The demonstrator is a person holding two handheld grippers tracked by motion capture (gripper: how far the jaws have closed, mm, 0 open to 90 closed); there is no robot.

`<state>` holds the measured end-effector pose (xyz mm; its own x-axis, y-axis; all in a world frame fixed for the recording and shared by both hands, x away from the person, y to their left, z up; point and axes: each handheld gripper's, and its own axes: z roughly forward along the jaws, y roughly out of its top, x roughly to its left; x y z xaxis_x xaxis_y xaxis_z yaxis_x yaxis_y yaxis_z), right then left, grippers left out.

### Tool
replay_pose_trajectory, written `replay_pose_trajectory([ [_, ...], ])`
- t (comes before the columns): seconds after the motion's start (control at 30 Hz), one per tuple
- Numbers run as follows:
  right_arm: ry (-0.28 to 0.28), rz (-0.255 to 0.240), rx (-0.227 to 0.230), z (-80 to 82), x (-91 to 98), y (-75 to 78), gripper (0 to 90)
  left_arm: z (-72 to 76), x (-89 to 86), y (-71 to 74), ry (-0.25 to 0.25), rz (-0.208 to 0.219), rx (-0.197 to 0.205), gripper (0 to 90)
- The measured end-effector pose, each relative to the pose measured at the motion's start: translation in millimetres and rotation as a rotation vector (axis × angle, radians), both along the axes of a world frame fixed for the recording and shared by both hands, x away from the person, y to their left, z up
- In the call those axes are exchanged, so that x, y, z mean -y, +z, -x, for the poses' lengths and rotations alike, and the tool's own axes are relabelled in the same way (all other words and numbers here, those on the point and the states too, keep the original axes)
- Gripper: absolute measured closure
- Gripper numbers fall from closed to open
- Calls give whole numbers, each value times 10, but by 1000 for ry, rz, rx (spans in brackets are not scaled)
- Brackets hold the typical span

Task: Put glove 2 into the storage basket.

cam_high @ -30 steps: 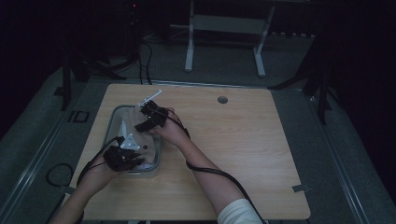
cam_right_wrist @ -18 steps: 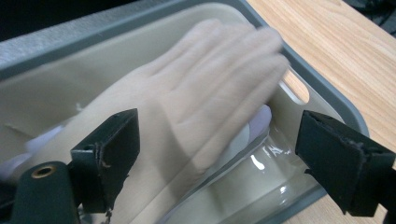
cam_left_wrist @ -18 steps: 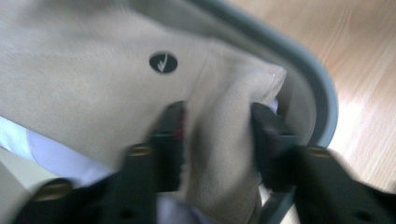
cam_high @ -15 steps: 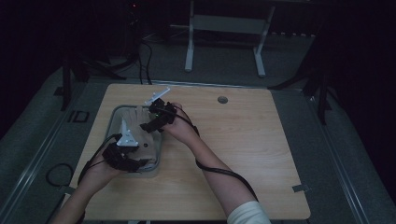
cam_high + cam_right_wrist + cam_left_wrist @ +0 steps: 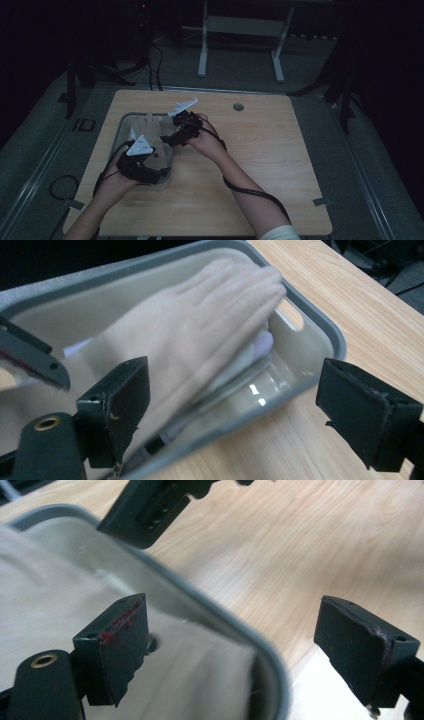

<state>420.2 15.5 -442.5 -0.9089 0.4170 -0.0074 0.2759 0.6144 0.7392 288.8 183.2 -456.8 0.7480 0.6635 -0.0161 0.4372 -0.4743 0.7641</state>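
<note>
High view: both my grippers are off the load now. A sec ago the left gripper (image 5: 142, 165) sat low over the near end of the bin (image 5: 121, 131), and the right gripper (image 5: 175, 136) was pressed in over its far right side; since then both have lifted a bit, and the right has slid out toward the bin's right rim.

Left jaws have just been opening. In the left gripper view they stand wide w/ nothing between the pads, just the cloth (image 5: 60, 605) below and the bin rim running diagonally under them. Right jaws have also just opened wide. In the right gripper view they're empty, straddling the near rim.

The glove (image 5: 200, 315), beige, lies flat inside the bin, fingers toward the far corner, on top of other fabric; no pad touches it. In the high view it shows as a pale shape at the bin's far end.

My read: that's a release, so the glove is placed and the put-in step looks done. Next I'd prob. back both hands clear of the bin w/o snagging the cloth.
</note>
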Motion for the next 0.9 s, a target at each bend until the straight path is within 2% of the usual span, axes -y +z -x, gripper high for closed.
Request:
replay_pose_trajectory([
  [0.03,-3,4,7,13,32,-2,139,18,92,-15,-14,28,-5,144],
  [0.07,-12,7,13,30,123,-9,139,26,130,-21,-26,37,-6,144],
  [0.2,-26,4,14,49,249,-21,139,53,251,-35,-59,35,2,145],
  [0.3,-40,9,15,77,406,-48,139,71,385,-63,-91,52,-11,145],
  [0.47,-64,18,6,108,640,-136,139,102,587,-133,-140,33,-6,145],
  [0.63,-90,25,-7,133,867,-257,139,108,772,-248,-173,40,-7,147],
  [0.73,-101,12,-16,153,995,-343,140,99,864,-323,-195,41,-23,147],
  [0.9,-114,32,-35,181,1160,-500,140,78,974,-430,-221,25,-48,147],
])
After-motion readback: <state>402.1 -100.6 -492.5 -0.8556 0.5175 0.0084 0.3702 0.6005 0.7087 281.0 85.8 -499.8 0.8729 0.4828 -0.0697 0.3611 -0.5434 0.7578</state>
